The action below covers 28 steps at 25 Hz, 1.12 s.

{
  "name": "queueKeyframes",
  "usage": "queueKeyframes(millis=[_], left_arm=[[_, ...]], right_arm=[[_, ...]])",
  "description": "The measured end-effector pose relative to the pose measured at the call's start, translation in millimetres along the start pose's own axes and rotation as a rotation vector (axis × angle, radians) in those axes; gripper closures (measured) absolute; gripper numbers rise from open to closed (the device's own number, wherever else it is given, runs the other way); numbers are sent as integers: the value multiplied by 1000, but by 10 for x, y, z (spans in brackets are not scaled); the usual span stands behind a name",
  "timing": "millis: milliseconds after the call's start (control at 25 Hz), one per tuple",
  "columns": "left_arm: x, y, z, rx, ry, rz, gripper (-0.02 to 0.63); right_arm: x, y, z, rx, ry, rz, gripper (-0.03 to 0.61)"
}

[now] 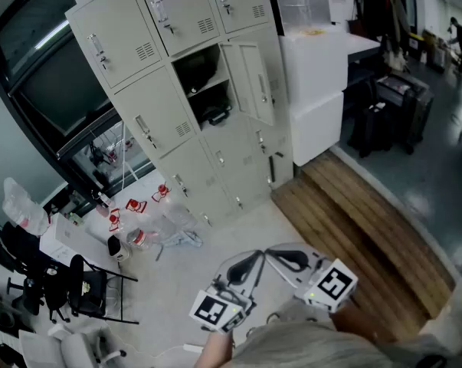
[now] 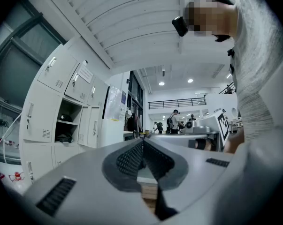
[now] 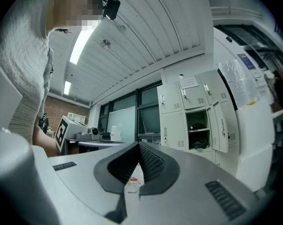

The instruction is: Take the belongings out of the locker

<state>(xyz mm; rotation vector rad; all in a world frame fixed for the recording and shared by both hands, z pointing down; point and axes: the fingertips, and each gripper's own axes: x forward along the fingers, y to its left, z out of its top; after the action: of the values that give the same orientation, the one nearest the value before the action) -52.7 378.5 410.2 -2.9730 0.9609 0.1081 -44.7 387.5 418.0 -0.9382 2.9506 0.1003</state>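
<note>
A bank of pale grey lockers [image 1: 177,90] stands ahead, and one compartment has its door [image 1: 250,83] swung open. Inside it, a dark item [image 1: 200,67] lies on the upper shelf and a black bag [image 1: 217,116] on the lower shelf. The same open compartment [image 2: 66,125] shows in the left gripper view and again as the open compartment [image 3: 198,131] in the right gripper view. My left gripper [image 1: 246,265] and right gripper [image 1: 288,259] are held low, close together and far from the lockers. Both are shut with nothing between the jaws: left gripper [image 2: 142,143], right gripper [image 3: 138,147].
Plastic bottles with red labels [image 1: 139,221] litter the floor left of the lockers. A white cabinet [image 1: 315,90] stands to their right, with a raised wooden platform [image 1: 361,228] and dark suitcases [image 1: 391,113] beyond. Black chairs [image 1: 62,286] are at bottom left. People [image 2: 174,121] stand far off.
</note>
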Motion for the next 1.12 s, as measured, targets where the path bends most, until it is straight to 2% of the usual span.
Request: queueKeyframes(millis=[440,680,920,1120], left_arm=[[-112,120,20,-16,4,11,609],[-148,399,-18,-30,-2,12,609],[-144,687,-18,-48,-28,-17,609],[-45,956,-64,-75,-31,-28,609]], right_arm=[[142,47,-47,10,34,11,577],[411,-14,-113,-18,69,22,578],[704,-128,-49,31,15,15,577],[913,-311,-112,24,56,1,577]])
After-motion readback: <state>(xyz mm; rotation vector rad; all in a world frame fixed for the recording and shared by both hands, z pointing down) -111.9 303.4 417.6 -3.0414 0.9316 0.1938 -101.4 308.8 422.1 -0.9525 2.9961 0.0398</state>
